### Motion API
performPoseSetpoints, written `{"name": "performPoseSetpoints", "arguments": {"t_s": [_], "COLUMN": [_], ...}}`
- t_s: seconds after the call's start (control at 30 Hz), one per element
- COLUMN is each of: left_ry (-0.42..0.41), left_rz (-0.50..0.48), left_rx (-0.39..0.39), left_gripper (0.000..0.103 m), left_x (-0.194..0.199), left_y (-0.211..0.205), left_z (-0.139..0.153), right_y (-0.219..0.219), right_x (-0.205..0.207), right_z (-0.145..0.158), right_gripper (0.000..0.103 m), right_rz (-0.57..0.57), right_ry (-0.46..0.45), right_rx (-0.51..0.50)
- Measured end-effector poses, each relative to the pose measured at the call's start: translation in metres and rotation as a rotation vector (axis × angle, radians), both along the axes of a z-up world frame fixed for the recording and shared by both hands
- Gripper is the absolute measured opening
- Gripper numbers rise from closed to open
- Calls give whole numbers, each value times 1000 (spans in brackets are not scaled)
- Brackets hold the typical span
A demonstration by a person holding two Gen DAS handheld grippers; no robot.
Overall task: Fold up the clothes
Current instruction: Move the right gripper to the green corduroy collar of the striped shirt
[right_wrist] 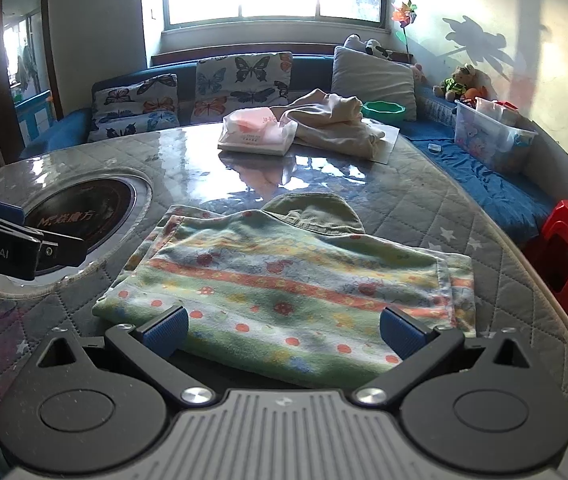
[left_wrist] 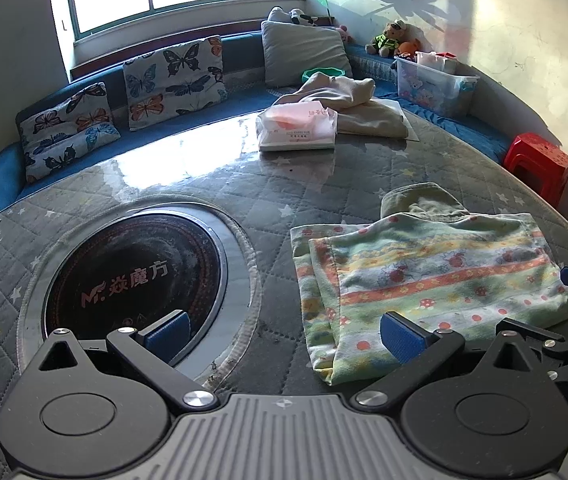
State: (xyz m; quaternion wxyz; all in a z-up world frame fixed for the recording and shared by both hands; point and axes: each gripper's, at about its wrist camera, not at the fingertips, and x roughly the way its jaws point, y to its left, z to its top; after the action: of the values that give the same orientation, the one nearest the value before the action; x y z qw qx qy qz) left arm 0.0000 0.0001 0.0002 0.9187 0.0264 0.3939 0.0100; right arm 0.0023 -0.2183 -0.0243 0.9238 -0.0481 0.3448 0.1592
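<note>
A folded child's garment [left_wrist: 423, 276] with green, orange and blue stripes and ladybirds lies flat on the quilted table, its olive hood [left_wrist: 423, 200] sticking out at the far side. In the right wrist view the same garment [right_wrist: 295, 288] fills the middle. My left gripper [left_wrist: 284, 336] is open, just off the garment's near left corner, its right pad over the cloth edge. My right gripper [right_wrist: 284, 332] is open too, straddling the garment's near edge with nothing pinched. A beige garment [left_wrist: 347, 100] lies crumpled at the table's far side.
A round induction hob [left_wrist: 136, 280] is set into the table at the left. A tissue pack [left_wrist: 297, 128] sits beside the beige garment. A blue bench with butterfly cushions [left_wrist: 172, 80], a clear storage box [left_wrist: 431, 80] and a red stool [left_wrist: 539, 164] surround the table.
</note>
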Motion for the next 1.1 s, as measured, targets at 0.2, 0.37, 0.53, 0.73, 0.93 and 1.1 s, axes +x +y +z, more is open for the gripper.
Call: {"name": "performPoseSetpoints", "arguments": {"t_s": [0.2,0.37,0.53,0.73,0.93,1.1], "left_ry": [-2,-16,-19,-20,-34,-21], "left_rz": [-5,-17,-36,-60,-90,-124], "left_rx": [8,10,7,0,-34,-39], "left_gripper": [103,103,103,101,91,76], "left_x": [1,2,7,17,37,55], "left_y": [-1,-5,-5,-4,-3,-6], "left_z": [1,6,7,3,8,5], "right_y": [-1,-3,-7,-14,-24,-31], "right_x": [1,3,8,18,43,70], "right_z": [3,5,4,7,15,15], "right_gripper": [103,102,98,87,75,66], "right_rz": [-1,-1,-1,-5,-17,-11], "right_ry": [-8,-9,-2,6,-11,2], "right_rx": [-6,-3,5,12,24,39]}}
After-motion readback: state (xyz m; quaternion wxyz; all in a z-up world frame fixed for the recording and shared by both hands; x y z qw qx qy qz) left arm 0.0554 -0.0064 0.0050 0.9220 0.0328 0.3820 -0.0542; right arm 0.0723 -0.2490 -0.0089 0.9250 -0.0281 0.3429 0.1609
